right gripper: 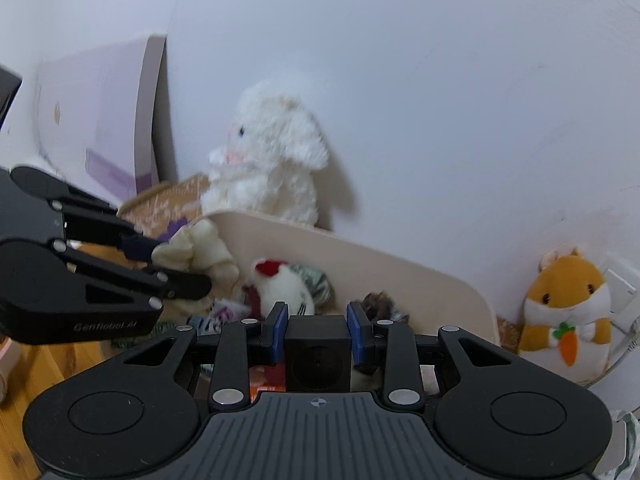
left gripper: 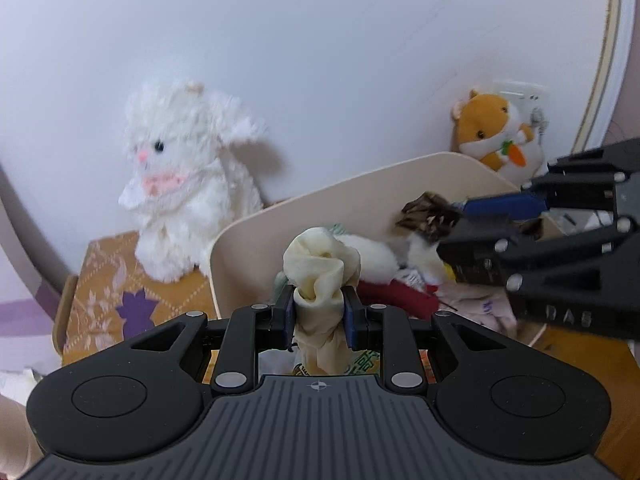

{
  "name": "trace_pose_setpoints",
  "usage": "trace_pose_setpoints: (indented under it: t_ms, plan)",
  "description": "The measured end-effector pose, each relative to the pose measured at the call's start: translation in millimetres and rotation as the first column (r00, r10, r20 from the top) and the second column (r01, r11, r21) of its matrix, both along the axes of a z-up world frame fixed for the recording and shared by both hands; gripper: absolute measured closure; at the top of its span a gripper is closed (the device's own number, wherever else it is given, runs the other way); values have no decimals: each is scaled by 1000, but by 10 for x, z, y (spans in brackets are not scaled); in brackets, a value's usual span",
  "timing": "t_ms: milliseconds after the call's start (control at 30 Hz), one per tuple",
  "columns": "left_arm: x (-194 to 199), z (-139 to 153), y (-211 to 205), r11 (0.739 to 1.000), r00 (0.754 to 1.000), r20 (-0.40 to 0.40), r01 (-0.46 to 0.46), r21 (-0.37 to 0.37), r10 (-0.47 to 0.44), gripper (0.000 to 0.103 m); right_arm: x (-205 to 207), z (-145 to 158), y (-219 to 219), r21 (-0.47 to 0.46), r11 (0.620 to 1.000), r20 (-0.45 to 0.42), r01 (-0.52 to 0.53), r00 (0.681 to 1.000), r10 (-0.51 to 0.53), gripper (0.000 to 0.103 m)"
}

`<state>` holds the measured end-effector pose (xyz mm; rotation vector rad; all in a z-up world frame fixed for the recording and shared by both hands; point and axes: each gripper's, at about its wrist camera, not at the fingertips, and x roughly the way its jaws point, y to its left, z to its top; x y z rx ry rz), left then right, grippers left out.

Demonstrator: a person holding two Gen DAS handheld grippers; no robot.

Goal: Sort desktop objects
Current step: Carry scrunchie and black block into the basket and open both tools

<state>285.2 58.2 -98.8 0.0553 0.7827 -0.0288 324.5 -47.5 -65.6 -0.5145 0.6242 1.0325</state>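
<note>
black cube (right gripper: 317, 356) front blurred, cloth (left gripper: 320, 276) bunched

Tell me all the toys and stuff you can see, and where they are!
white bunny plush: one, white with pink nose, on the patterned orange cloth by the wall
hamster plush: one, orange and white, holding a carrot, by the wall behind the bin
bin: one, cream, full of small toys and cloth
Santa-hat plush: one, white with red hat, in the bin
cream cloth: one, pinched in the left gripper
black cube: one, pinched in the right gripper
fingers: blue pads, black frames
</note>
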Motion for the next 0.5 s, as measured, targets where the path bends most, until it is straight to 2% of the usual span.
trace_pose_setpoints:
  t_ms: [133,233,267,300,333,400,500]
  plan:
    - [52,-33,8,1000,1000,-10,-13,-11,13,78,-68,-98,42,-53,998,14,-29,999,30,74]
    - [72,-41,1,1000,1000,-19,-20,-14,19,58,-108,-137,38,-86,995,28,-43,999,46,74]
    - [65,-41,-2,1000,1000,-19,-22,-19,22,49,-115,-146,31,-92,995,28,-47,998,50,74]
    - [56,-40,-11,999,1000,-16,-26,-19,25,41,-117,-151,26,-97,994,28,-48,998,51,64]
    - [51,-40,-28,1000,1000,-12,-27,-15,26,39,-119,-152,24,-96,994,31,-49,998,52,64]
    - [40,-42,-67,1000,1000,-8,-26,-1,26,31,-122,-145,10,-85,995,34,-52,998,56,55]
    - [32,-41,-124,999,1000,-13,-27,33,27,28,-156,-116,-44,-68,996,48,-52,997,55,40]
